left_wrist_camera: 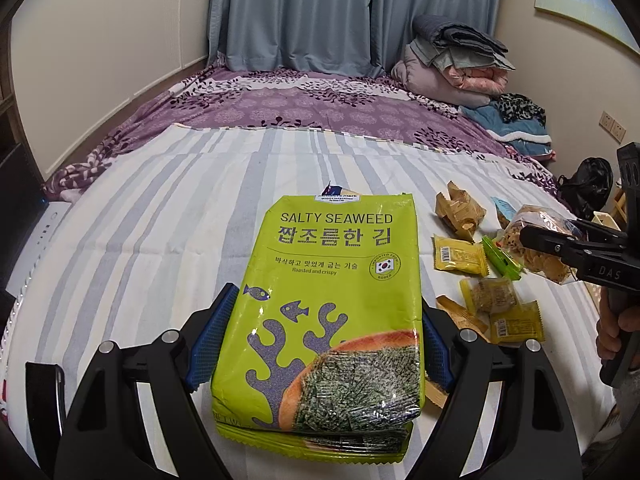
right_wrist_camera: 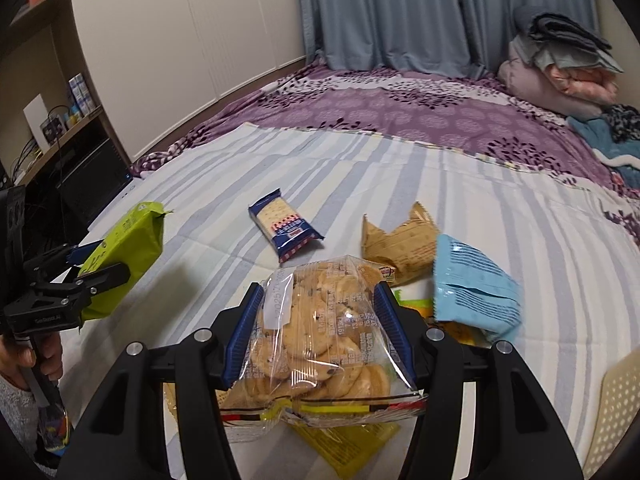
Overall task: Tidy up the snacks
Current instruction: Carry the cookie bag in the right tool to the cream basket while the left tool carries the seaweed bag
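My left gripper is shut on a green salty seaweed pack and holds it above the striped sheet; the pack also shows at the left of the right wrist view. My right gripper is shut on a clear bag of chocolate-chip cookies, seen in the left wrist view over the snack pile. A blue cracker pack lies on the sheet ahead. A tan wrapper and a light blue packet lie to the right.
Small yellow packets, a green packet and tan wrappers lie scattered on the striped sheet. Folded blankets sit at the bed's far right. A cream perforated basket is at the right edge. Shelves stand left.
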The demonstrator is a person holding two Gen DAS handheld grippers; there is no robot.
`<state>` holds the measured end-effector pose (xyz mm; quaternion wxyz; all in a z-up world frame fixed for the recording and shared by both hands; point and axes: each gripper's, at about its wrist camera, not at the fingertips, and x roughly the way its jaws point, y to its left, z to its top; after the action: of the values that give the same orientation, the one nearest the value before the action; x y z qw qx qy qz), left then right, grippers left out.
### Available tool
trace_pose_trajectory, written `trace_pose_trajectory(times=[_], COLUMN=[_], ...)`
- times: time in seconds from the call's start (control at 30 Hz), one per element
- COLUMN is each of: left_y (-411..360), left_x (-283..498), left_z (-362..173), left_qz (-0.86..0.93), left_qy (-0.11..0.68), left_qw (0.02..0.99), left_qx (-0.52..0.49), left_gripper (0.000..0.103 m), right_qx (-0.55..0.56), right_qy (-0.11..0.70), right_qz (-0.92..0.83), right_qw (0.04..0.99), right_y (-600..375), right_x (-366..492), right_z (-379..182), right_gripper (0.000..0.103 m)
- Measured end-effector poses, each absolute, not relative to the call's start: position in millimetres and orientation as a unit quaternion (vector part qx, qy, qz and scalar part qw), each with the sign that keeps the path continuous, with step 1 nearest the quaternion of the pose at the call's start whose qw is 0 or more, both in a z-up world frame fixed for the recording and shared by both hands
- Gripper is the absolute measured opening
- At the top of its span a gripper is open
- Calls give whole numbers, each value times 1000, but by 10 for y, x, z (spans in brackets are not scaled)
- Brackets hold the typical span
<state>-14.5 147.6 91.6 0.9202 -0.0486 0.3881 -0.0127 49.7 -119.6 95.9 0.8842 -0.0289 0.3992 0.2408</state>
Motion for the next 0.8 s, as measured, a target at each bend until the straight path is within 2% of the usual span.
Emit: trace_pose_trajectory(times=[0.8], left_y=[860], left_x=[-462], left_z=[1503], left_qz=[-12], left_qy=[329], left_qw=[944], left_qx=[-16], left_gripper=[82], right_qx=[36], right_qy=[325], right_qz=[182], right_qw=[927], right_y=[-2081], right_x=[-57], right_z=[1359], right_gripper=[57])
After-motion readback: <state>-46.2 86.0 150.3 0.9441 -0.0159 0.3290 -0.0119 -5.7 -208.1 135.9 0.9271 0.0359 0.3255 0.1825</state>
